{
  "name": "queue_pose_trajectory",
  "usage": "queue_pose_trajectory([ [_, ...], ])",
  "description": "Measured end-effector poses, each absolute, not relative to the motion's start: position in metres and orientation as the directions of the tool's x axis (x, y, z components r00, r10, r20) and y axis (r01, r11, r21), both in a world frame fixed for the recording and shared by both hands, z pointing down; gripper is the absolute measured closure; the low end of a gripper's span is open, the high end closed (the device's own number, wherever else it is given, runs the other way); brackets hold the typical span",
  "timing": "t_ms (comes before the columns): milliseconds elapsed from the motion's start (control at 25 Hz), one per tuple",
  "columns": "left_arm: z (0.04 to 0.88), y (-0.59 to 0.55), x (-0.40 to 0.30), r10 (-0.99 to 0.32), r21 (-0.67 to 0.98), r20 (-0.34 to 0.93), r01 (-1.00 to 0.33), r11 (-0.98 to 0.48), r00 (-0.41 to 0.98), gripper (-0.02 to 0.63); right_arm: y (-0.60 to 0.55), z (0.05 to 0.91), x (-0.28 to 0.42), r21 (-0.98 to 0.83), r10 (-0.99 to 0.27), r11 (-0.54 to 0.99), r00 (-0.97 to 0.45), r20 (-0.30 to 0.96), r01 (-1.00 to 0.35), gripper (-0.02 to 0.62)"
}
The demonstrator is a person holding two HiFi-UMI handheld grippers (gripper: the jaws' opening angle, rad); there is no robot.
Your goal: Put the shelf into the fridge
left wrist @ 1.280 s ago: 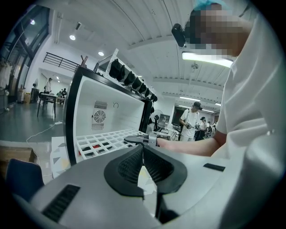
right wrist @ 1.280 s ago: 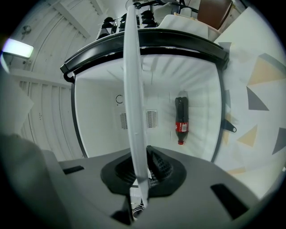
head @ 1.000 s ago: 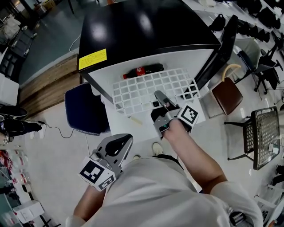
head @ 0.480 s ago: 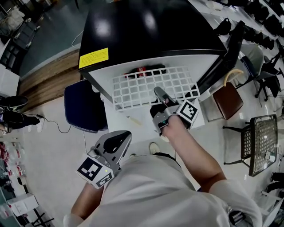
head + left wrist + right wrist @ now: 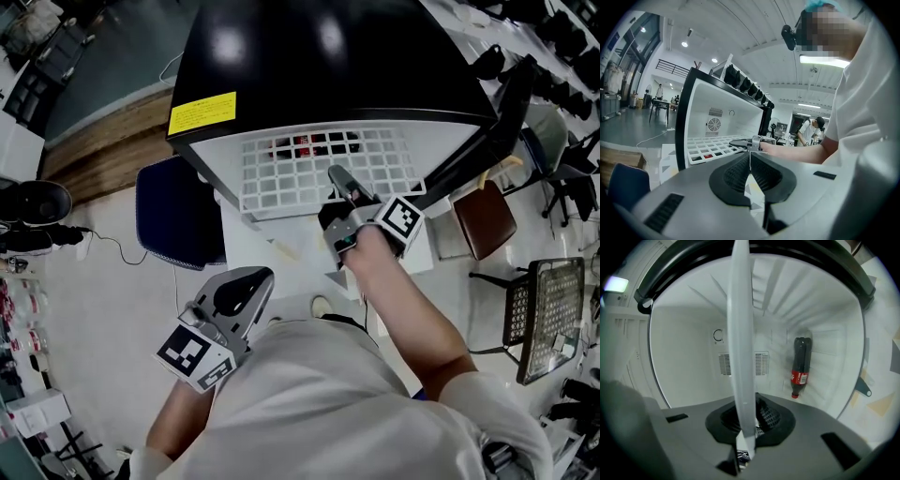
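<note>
Right claw [image 5: 339,187] is clamped on the near edge of the grid shelf [image 5: 291,173] at the fridge [image 5: 328,56] mouth, upper centre. Shelf is judged stiff, light, perhaps slippery. Left claw [image 5: 236,298] is closed, empty.

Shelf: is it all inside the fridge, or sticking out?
Partly in. The shelf reaches into the fridge over the bottle, but its near edge sticks out, gripped by the right tool.
</note>
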State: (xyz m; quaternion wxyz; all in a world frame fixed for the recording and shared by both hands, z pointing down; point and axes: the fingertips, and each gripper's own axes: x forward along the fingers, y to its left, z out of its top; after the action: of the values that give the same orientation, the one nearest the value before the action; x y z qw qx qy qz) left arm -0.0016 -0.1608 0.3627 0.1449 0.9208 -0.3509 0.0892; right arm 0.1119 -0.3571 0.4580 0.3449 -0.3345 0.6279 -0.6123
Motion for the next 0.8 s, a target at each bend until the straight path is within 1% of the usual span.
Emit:
queue_pose_trajectory([
  [800, 0.376, -0.152, -0.007, -0.68, 0.185, 0.248, -0.723, -0.666, 0.69, 0.583, -0.381, 0.465, 0.108, -0.997, -0.813, 0.066, -0.581, -0.037, -0.028, 0.56],
])
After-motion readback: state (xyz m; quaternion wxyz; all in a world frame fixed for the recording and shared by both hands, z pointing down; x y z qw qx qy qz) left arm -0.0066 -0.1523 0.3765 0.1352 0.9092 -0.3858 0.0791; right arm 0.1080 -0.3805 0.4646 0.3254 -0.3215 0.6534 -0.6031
